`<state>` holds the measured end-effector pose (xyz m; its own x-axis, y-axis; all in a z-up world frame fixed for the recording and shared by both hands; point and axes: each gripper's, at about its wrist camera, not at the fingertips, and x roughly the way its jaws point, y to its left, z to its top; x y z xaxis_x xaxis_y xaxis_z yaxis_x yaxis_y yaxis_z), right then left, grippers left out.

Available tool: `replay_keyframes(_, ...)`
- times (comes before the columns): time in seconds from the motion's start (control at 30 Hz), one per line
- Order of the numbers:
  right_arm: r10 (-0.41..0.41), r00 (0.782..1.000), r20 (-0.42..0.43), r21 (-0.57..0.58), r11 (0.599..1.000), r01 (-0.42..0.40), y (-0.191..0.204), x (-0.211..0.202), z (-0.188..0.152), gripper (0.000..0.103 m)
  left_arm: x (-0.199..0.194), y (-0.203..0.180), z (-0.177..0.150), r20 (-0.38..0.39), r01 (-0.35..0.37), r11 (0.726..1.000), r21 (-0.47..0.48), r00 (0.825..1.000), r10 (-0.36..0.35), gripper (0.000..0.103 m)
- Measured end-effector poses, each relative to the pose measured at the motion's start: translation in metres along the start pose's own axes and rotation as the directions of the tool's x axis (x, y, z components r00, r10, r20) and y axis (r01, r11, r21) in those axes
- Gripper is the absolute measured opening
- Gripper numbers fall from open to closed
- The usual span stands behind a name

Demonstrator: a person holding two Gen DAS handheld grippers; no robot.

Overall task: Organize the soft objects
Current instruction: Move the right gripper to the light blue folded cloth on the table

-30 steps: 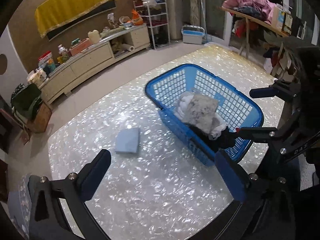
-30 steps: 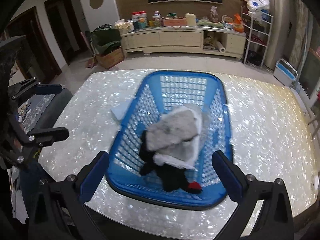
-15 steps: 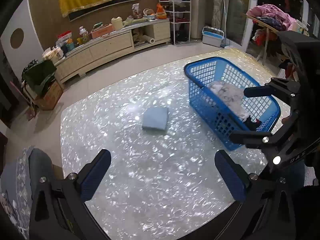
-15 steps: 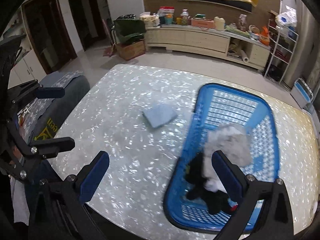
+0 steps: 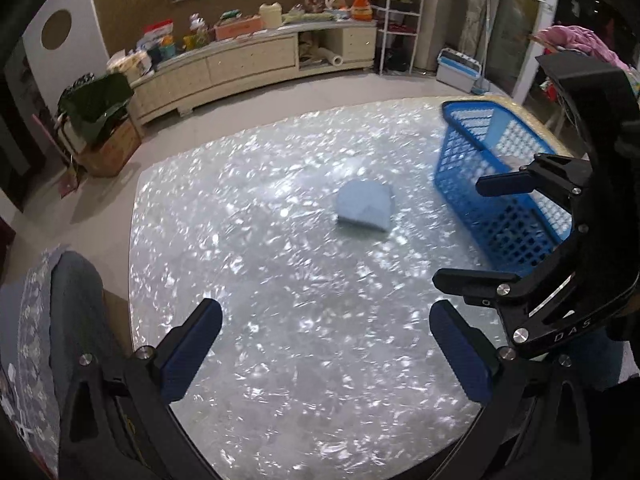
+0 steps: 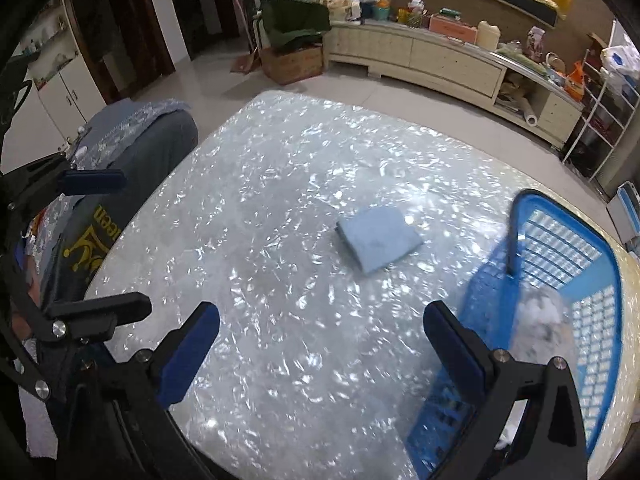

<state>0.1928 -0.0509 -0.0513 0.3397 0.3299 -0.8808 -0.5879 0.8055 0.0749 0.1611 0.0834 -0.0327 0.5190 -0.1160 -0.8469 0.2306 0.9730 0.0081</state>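
Nearest to me, both tools hang above the near edge of the table [image 5: 320, 360]; the left gripper [image 5: 326, 354] has its jaws spread wide with nothing between them, and the right gripper [image 6: 320, 350] is likewise spread and empty; each shows at the side of the other's view. I judge the work to be between pieces: one folded light-blue cloth [image 6: 378, 238] already lies flat near the middle of the table, and the next move seems to be fetching another soft piece from the blue basket [image 6: 560, 264], which stands toward the right edge with a pale grey-white bundle [image 6: 540, 320] inside it; what else lies in the basket I cannot tell, as it is blurred. That would call for the right tool to swing over the basket rim, come down into the pile and close on a single layer. Room is generous: the stretch from the near edge to the cloth is bare; the basket wall is the one obstacle. Beyond the far edge lies open floor, then a long low cabinet [image 5: 248, 60] against the wall.
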Motion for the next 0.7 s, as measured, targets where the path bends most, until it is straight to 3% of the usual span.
replay_keyframes(0.13,-0.012,1.0,-0.026,-0.006,1.0,0.012,0.008,0.025,0.007,0.099,0.021,0.016,-0.004,-0.031,-0.01,1.0,-0.025,0.999,0.009,0.103)
replay_keyframes(0.2,-0.024,0.999,-0.03,-0.007,1.0,0.024,0.009,0.036,0.009,0.09,0.032,0.025,-0.005,-0.045,-0.01,0.999,-0.041,0.999,0.008,0.103)
replay_keyframes(0.37,-0.049,0.996,-0.076,0.011,0.999,0.05,0.005,0.067,0.014,0.088,0.061,0.044,-0.006,-0.076,0.002,0.997,-0.075,0.997,-0.007,0.103)
replay_keyframes(0.53,-0.075,0.988,-0.133,0.013,0.997,0.078,0.0,0.097,0.021,0.086,0.088,0.052,-0.003,-0.101,0.005,0.999,-0.048,0.995,-0.01,0.103)
replay_keyframes(0.7,-0.101,0.98,-0.169,0.005,0.995,0.103,-0.004,0.119,0.026,0.075,0.113,0.058,0.002,-0.112,0.019,0.999,-0.027,0.993,-0.022,0.103)
